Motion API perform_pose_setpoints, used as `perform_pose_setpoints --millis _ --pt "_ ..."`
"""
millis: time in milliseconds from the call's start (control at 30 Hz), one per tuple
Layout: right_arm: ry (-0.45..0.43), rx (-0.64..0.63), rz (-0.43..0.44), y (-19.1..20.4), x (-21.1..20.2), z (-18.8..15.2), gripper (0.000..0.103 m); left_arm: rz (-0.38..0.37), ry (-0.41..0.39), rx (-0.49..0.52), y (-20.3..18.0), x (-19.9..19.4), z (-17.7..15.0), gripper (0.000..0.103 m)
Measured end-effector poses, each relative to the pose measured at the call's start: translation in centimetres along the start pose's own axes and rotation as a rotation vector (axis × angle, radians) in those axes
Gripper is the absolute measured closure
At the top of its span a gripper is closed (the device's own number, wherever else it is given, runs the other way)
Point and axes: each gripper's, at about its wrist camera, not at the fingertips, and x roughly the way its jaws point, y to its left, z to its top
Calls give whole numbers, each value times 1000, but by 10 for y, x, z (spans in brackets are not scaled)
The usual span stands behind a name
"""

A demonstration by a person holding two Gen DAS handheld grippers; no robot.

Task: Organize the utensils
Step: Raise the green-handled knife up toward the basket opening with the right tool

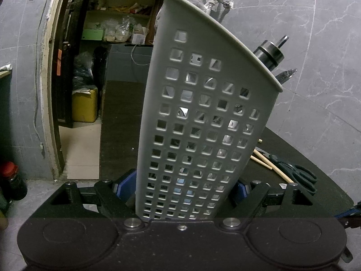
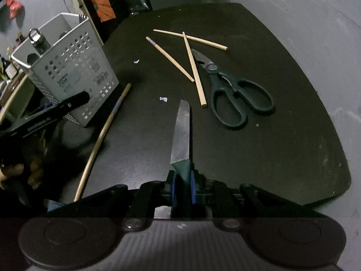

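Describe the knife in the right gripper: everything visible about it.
The knife has a narrow, dull grey metal blade, worn and speckled near its base, ending in a blunt, squared tip. Its dark green handle sits clamped between the blue pads of the right gripper, so only the handle's front end shows. The blade points straight ahead, away from the camera, above the black table; whether it touches the table cannot be told. It points toward the scissors and chopsticks, apart from both.
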Motion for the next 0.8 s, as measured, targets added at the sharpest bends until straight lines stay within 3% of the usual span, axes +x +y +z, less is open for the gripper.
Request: perform_pose_setpoints --millis 800 --pt "-22 15 20 0 6 5 88 8 8 -14 3 0 2 18"
